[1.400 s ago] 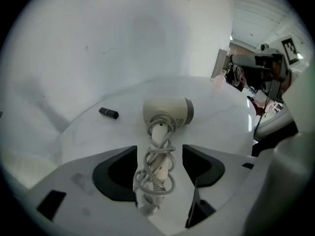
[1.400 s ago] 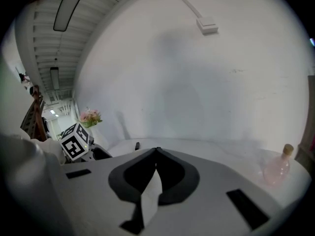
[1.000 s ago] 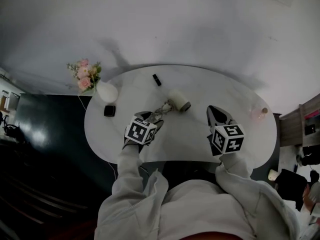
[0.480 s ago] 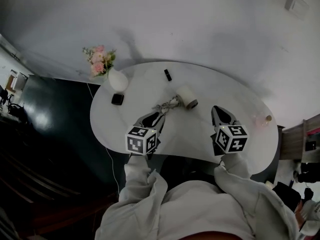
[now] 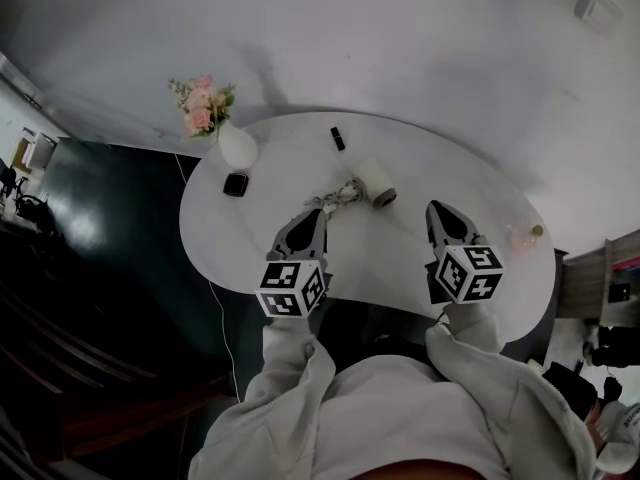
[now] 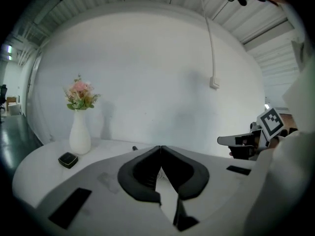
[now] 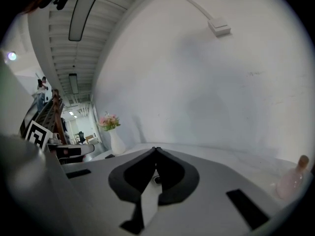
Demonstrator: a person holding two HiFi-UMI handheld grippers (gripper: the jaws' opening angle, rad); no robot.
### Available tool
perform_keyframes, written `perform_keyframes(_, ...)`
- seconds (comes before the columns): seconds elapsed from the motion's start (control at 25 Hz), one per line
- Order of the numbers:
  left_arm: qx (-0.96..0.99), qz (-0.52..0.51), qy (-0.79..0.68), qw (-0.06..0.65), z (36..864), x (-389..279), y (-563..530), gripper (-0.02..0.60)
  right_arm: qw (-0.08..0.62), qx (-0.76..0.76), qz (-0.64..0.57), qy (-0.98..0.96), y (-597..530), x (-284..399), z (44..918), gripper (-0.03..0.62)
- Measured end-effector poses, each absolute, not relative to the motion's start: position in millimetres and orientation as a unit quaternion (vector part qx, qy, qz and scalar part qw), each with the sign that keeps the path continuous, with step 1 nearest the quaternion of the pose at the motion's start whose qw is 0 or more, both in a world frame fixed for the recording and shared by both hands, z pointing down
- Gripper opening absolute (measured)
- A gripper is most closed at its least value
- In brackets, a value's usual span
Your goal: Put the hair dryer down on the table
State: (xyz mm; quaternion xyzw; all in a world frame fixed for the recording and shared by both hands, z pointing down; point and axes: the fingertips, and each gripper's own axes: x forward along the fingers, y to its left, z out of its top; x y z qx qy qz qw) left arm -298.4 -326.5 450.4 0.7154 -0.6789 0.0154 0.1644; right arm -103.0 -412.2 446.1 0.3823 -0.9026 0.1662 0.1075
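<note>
The white hair dryer (image 5: 375, 181) lies on its side on the white table (image 5: 240, 238), its cord (image 5: 340, 196) bunched to its left. My left gripper (image 5: 312, 213) hovers just short of the cord, shut with nothing between its jaws. In the left gripper view, the left gripper (image 6: 160, 147) shows its jaws meeting at the tips and hiding the dryer. My right gripper (image 5: 437, 208) sits to the right of the dryer, apart from it and shut on nothing. The right gripper view shows the right gripper (image 7: 156, 149) with its jaws touching.
A white vase of pink flowers (image 5: 235, 148) stands at the table's far left, with a small black box (image 5: 235, 184) beside it. A small black object (image 5: 338, 138) lies near the far edge. A pale pink bottle (image 5: 530, 233) stands at the right end. The wall is close behind.
My left gripper's jaws have gone from open to shut, and it has drawn back a little toward me. The hair dryer stays lying on the table. The right gripper holds its place.
</note>
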Motion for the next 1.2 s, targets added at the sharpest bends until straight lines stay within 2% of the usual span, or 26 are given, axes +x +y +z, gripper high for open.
perform_keyframes(0.28, 0.719, 0.022, -0.682, 0.132, 440.7, -288.2, -330.8, 0.015, 0.099, 0.395, 0.118, -0.906, -407.6, -100.6, 430.5, 0.049)
perform_keyframes(1.2, 0.738, 0.036, -0.661, 0.129, 443.5, -283.5, -346.4, 0.015, 0.107, 0.404, 0.106, -0.902, -409.7, -106.6, 424.1, 0.049)
